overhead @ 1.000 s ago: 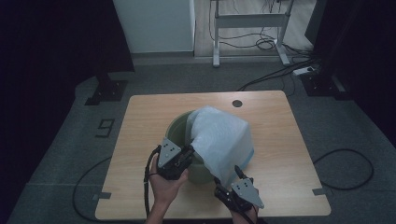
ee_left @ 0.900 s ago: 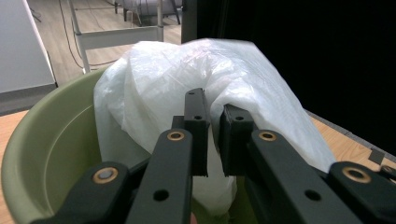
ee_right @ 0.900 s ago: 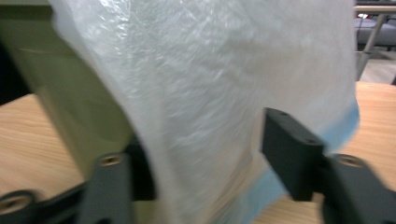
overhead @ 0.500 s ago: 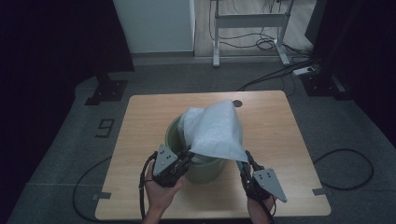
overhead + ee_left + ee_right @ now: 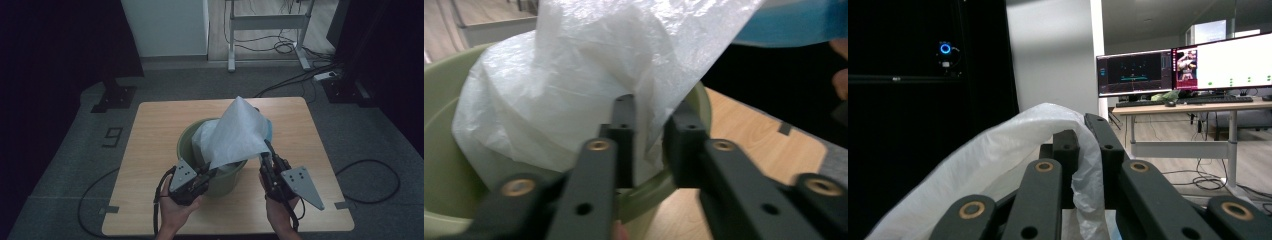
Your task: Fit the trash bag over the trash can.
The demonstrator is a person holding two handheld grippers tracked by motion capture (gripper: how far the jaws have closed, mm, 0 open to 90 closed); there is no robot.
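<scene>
Tabletop (image 5: 150, 130) wooden. Green bucket (image 5: 186, 145) mid-tabletop, toward near edge. White plastic bag (image 5: 239, 132) half inside bucket, one corner pulled up. Right tongs (image 5: 265, 161) clamped on bag edge, raised. Left tongs (image 5: 212, 171) at near rim, jaws just opening, bag film loose between them.

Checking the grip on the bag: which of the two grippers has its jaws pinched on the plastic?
The right gripper, with the white bag clamped between its jaws; the left gripper's jaws stand apart at the green bucket's rim.

My high view is dim, dark at both sides; my desk (image 5: 150, 150) is evenly lit. Close-up jaws blur; distant monitors (image 5: 1188, 65) glare bright.
</scene>
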